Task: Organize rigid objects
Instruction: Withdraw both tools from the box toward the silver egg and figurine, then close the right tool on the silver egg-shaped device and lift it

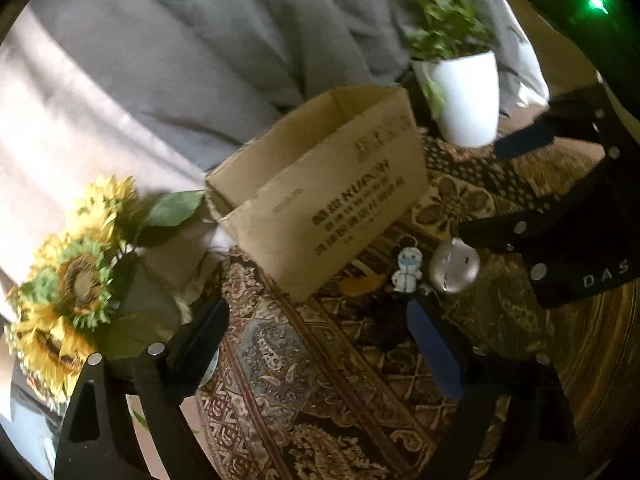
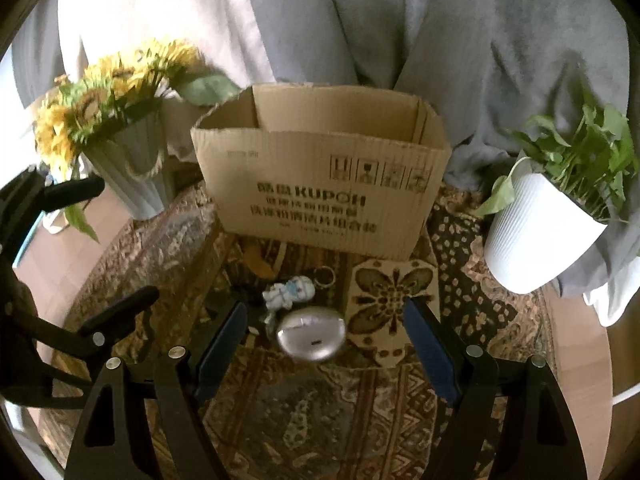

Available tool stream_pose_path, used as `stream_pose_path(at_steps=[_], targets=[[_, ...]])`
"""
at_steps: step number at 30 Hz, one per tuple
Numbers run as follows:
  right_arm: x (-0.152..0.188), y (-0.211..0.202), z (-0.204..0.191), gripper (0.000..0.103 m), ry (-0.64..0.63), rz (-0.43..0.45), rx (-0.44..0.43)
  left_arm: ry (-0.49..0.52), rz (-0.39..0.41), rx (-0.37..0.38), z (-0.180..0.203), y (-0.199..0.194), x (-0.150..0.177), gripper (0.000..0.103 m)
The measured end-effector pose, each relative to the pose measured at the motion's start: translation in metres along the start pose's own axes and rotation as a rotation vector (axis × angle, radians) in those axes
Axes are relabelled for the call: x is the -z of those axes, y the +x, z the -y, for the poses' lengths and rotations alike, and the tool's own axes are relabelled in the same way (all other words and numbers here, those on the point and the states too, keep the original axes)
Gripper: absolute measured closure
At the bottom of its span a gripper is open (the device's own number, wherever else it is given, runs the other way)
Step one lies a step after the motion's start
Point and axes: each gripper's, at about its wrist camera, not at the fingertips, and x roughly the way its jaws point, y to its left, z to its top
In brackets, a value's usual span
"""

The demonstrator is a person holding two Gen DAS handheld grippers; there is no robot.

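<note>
My right gripper (image 2: 324, 344) has its fingers (image 2: 428, 348) spread wide with nothing between the pads; the silver oval case (image 2: 312, 338) lies on the patterned cloth right in the gap, so I judge this is the approach to a first pick. My left gripper (image 1: 320, 344) is spread open too and holds nothing, with only bare cloth between its fingers (image 1: 434, 350).

Just beyond the case lies the small astronaut figure (image 2: 290, 294), touching or nearly touching it, with a key ring (image 2: 324, 276) at its far end. An orange-yellow flat piece (image 2: 260, 264) lies a little further back, near the foot of the box; I cannot tell what it is.

The cardboard box (image 2: 320, 184) stands upright and open behind them on the round desk (image 2: 580, 368). What I can see of its inside shows only bare walls; the bottom is hidden, so I cannot rule out something already there. As I read it, the sorting has barely begun: all visible loose items remain outside the box.

Flanking the box are a sunflower vase (image 2: 136, 176) on the left and a white potted plant (image 2: 536, 232) on the right.
</note>
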Motion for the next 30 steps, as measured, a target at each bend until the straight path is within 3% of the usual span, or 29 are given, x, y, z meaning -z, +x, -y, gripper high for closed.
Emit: stream_pose_path(at_steps=[10,23,30], targets=[[0.011,0.025,-0.004,0.021,-0.071,-0.057,0.012,0.075,-0.051,0.062,0.015,0.025,0.012,0.023],[0.026,0.064,0.000,0.021,-0.051,-0.145,-0.032,0.107,-0.132,0.210,0.024,0.064,0.018,0.050],[0.032,0.078,-0.002,0.021,-0.063,-0.169,-0.035,0.101,-0.164,0.257,0.025,0.080,0.023,0.054]])
